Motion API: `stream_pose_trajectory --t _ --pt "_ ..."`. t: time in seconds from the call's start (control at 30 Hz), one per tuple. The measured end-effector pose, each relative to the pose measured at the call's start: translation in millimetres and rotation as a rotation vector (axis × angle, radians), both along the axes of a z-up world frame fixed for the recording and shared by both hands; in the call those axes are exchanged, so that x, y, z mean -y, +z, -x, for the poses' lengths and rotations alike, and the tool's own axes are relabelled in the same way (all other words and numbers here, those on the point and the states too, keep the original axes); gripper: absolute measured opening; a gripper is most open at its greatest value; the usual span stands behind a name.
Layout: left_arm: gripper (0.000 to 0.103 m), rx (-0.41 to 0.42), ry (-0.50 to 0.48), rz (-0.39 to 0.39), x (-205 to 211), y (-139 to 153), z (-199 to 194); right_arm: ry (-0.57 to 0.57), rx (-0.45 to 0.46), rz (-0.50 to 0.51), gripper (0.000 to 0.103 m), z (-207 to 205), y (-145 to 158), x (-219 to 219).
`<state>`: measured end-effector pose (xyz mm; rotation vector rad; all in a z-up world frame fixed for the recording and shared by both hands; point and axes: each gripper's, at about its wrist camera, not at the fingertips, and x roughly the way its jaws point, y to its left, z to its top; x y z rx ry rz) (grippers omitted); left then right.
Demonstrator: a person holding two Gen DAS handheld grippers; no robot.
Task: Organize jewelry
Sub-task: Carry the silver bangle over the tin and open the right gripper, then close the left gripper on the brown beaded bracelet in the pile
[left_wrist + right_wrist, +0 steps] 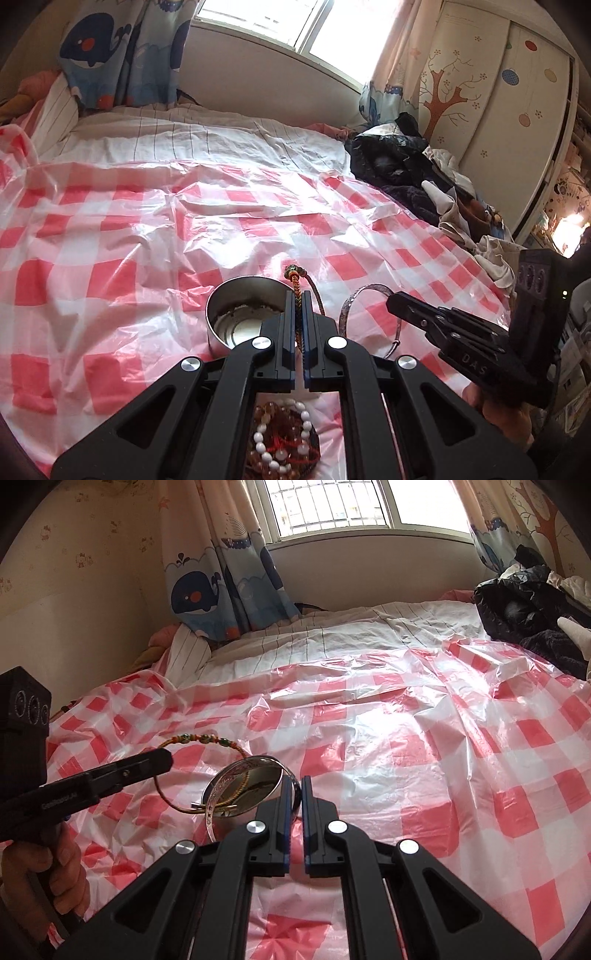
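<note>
Right now your left gripper (299, 295) pinches the braided cord bracelet (293, 275) and your right gripper (295, 781) the silver bangle (221, 786) — both clamped tight. Each hangs just above the steel cup (240, 314), at twelve o'clock of the bead pile (284, 439) — presumably for dropping in.

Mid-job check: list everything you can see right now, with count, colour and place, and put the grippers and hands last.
Cord bracelet: one, gold-brown cord with green beads, held up in the left gripper.
Bangle: one, silvery patterned, held up in the right gripper.
Metal cup: one, steel, on the checked sheet.
Bead bracelets: a pile, white and amber, on the sheet below the left gripper.
Plastic sheet: one, red and white checks, over the bed.
Clothes heap: dark and white, far right of the bed.
Whale curtains: blue, beside the window.
Left gripper: black, shut on the cord bracelet.
Right gripper: black, shut on the bangle.
Hands: two, on the handles.
</note>
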<state>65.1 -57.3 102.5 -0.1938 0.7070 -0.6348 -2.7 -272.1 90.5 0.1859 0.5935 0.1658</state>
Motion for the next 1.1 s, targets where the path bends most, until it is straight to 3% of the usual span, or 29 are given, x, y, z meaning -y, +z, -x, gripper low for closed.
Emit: stream_pose_trajectory --t 0.07,0.2,0.3,0.43,0.6,0.73,0.83,0.97,1.1 --pt "0.003 -0.043 0.006 -0.023 8 -15 -21 -0.001 0.0 0.007 0.005 -9 1 0" --pt "0.003 -0.139 0.034 -0.189 19 -53 -53 0.013 -0.011 0.036 0.005 -31 -1 -9" --pt "0.009 -0.13 0.054 -0.204 7 -52 -51 0.035 -0.019 0.057 0.005 -44 -3 -21" --pt "0.025 -0.106 0.083 -0.244 -15 -41 -36 0.072 -0.04 0.077 0.005 -58 -10 -40" --pt "0.04 -0.097 0.125 -0.246 -41 -35 -3 0.101 -0.119 0.104 0.008 -74 -32 -57" --pt "0.044 -0.096 0.127 -0.257 -48 -39 32 0.065 -0.08 0.078 0.012 -41 -17 -38" --pt "0.045 -0.112 0.118 -0.267 -49 -51 58 0.041 -0.068 0.038 0.032 4 -20 -22" --pt "0.045 -0.131 0.096 -0.253 -40 -59 67 0.045 -0.162 -0.025 0.032 42 -50 -13" --pt "0.046 -0.092 0.076 -0.297 -27 -56 70 0.062 -0.14 -0.002 0.032 50 -50 -27"
